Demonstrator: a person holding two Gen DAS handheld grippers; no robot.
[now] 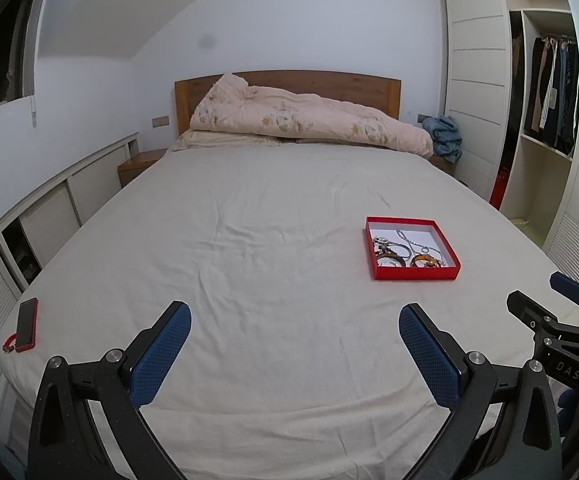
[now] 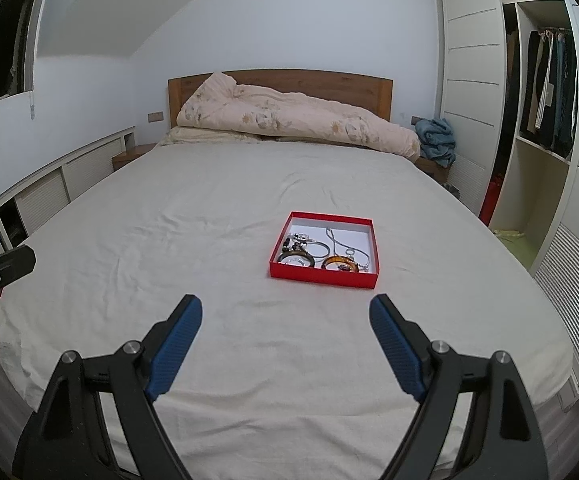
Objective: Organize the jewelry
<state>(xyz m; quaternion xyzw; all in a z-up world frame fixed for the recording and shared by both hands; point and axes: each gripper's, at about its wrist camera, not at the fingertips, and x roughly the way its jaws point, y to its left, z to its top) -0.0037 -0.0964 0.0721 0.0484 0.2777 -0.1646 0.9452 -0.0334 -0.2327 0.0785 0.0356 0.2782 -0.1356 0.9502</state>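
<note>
Apparently all jewelry (image 2: 319,252) lay in one red box (image 2: 321,275) on the bed (image 2: 209,208): approx 3 bangles, 1 chain, 1 beaded piece. Left gripper (image 1: 294,330) & right gripper (image 2: 285,320) hovered wide open, empty. Fits sorting done or pending; can't tell which.

Dim, even, bluish indoor light; soft shadows; strong fisheye bending and dark corners.

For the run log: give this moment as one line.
left gripper: open, empty | right gripper: open, empty | red box: on bed, jewelry inside
</note>
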